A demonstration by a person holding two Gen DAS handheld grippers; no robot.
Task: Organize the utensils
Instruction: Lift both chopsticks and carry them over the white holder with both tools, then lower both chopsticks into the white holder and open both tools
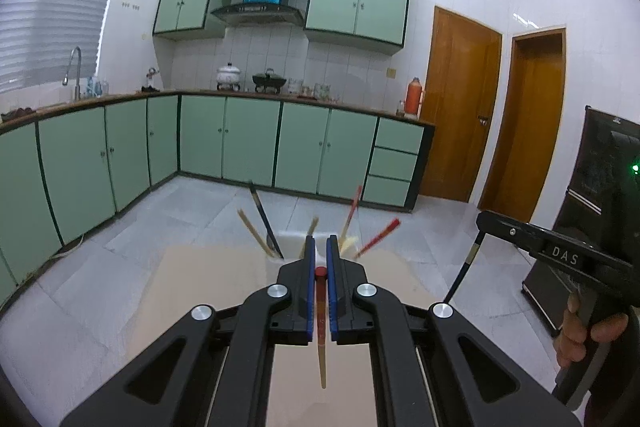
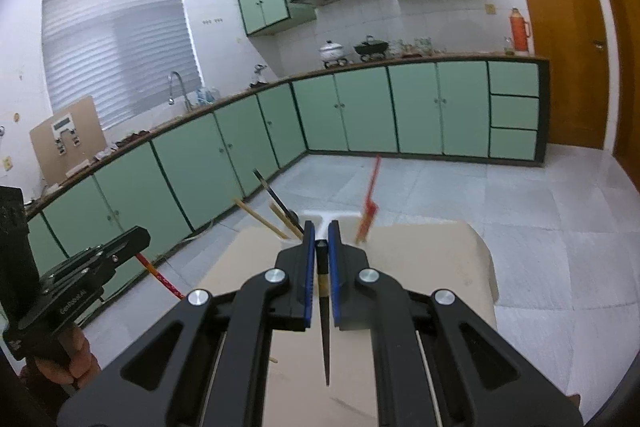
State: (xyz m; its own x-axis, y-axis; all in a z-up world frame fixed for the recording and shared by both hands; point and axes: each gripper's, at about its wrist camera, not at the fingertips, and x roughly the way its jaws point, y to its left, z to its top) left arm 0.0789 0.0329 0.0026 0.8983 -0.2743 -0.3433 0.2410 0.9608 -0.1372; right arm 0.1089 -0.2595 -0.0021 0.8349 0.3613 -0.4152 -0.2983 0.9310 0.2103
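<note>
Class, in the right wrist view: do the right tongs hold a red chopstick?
No: the right tongs are shut on a black chopstick.

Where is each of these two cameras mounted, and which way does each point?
Left wrist: on the left gripper, facing the green cabinets; it holds a red-capped chopstick; right gripper and hand at right.
Right wrist: on the right gripper, same direction; it holds a black chopstick; left gripper at left.
Shared: white holder, chopsticks, kitchen.
</note>
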